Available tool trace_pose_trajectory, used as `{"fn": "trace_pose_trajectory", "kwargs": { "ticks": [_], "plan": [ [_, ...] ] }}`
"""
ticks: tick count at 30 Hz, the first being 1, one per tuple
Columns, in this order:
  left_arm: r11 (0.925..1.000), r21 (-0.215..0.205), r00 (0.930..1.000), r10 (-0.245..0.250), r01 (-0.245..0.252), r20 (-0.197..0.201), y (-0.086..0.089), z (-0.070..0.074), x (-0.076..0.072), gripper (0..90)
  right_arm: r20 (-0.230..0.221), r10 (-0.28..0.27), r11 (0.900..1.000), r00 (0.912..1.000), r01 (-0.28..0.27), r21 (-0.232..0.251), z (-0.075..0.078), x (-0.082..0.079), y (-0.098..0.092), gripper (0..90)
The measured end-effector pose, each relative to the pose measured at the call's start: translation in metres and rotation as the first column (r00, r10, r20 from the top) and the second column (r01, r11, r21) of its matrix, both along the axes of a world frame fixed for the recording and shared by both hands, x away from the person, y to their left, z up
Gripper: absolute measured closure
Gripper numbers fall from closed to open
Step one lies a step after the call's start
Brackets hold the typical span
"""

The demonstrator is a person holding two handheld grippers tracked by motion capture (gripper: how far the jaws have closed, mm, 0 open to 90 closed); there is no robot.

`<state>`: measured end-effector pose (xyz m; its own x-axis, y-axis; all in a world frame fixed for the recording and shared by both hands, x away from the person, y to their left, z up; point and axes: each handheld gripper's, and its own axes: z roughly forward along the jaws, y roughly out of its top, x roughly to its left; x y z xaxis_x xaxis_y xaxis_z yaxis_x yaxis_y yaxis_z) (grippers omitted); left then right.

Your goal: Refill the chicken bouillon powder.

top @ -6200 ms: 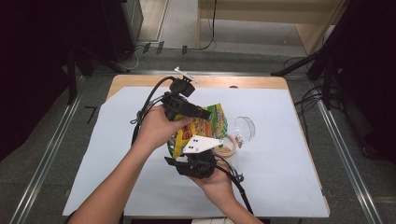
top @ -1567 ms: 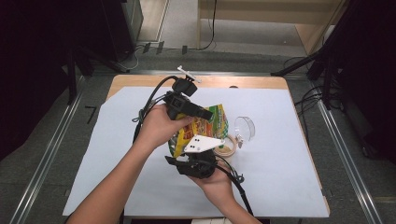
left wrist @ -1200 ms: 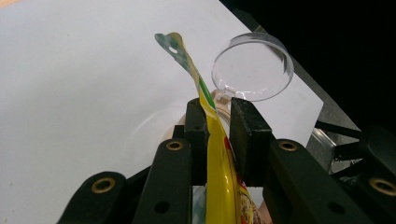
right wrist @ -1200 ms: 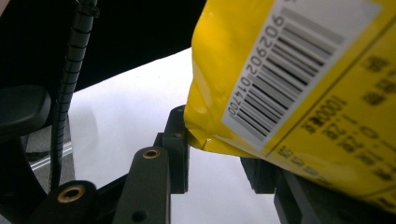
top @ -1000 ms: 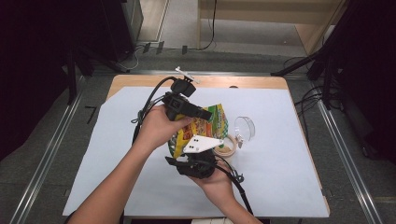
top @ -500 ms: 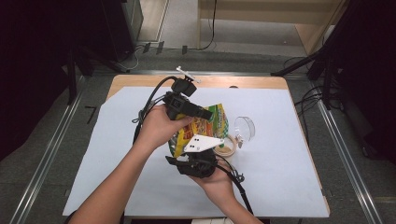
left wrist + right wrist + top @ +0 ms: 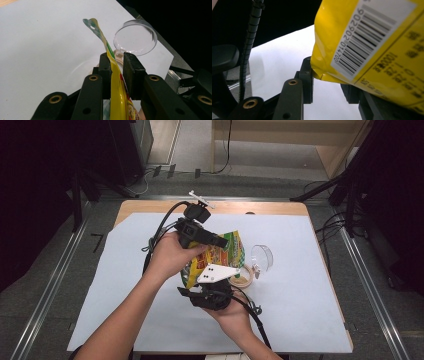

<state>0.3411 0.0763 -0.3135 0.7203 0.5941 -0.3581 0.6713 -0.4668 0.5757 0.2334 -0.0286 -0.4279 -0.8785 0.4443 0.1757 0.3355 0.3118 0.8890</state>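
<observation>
A yellow snack bag (image 7: pixel 226 251) hangs above the white sheet, held between both grippers. My left gripper (image 7: pixel 219 240) grips its upper part from the left; in the left gripper view the bag (image 7: pixel 117 100) runs up between the jaws and fills the gap near their base, left gripper (image 7: pixel 116 58). My right gripper (image 7: pixel 199 276) holds the bag's lower corner from below; the barcoded bag (image 7: pixel 372 50) sits between its jaws, right gripper (image 7: pixel 328 75). Just right of the bag stands a small jar (image 7: pixel 243 280) with its clear lid (image 7: pixel 262 256) flipped open, lid (image 7: pixel 135 37).
A white sheet (image 7: pixel 300 295) covers the wooden table (image 7: pixel 260 208). Black cables trail from both grippers toward the left and the near edge. Dark stands and floor rails surround the table.
</observation>
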Motion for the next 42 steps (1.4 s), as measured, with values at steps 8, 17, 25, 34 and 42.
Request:
{"fn": "trace_pose_trajectory", "kwargs": {
  "ticks": [8,17,25,34,42],
  "plan": [
    [1.0,0.008,0.9999,-0.006,0.006,-0.01,-0.0002,-0.0011,0.002,77.1,-0.012,0.005,1.0,0.9999,-0.005,0.005,-0.0002,0.0006,0.0002,67.2],
    [1.0,0.006,0.9999,-0.005,0.005,-0.013,-0.0013,-0.0004,0.0027,77.2,-0.016,0.005,1.0,0.9999,-0.005,0.005,0.0006,0.0012,-0.0005,67.3],
    [0.9999,0.013,0.9999,-0.008,0.008,-0.011,-0.0019,0.0,0.0021,77.3,-0.012,0.001,1.0,0.9999,0.0,0.016,0.0001,-0.0001,0.0002,67.3],
    [0.9998,0.021,0.9999,-0.008,0.009,-0.006,-0.0029,0.001,0.0018,77.2,-0.011,0.002,1.0,0.9999,-0.001,0.021,0.0014,-0.0003,-0.0004,67.2],
    [0.9998,0.017,0.9999,-0.008,0.008,-0.009,-0.0021,0.0008,0.0017,77.2,-0.01,-0.006,1.0,0.9999,0.006,0.016,0.0008,-0.0008,0.0003,66.4]
  ]
}}
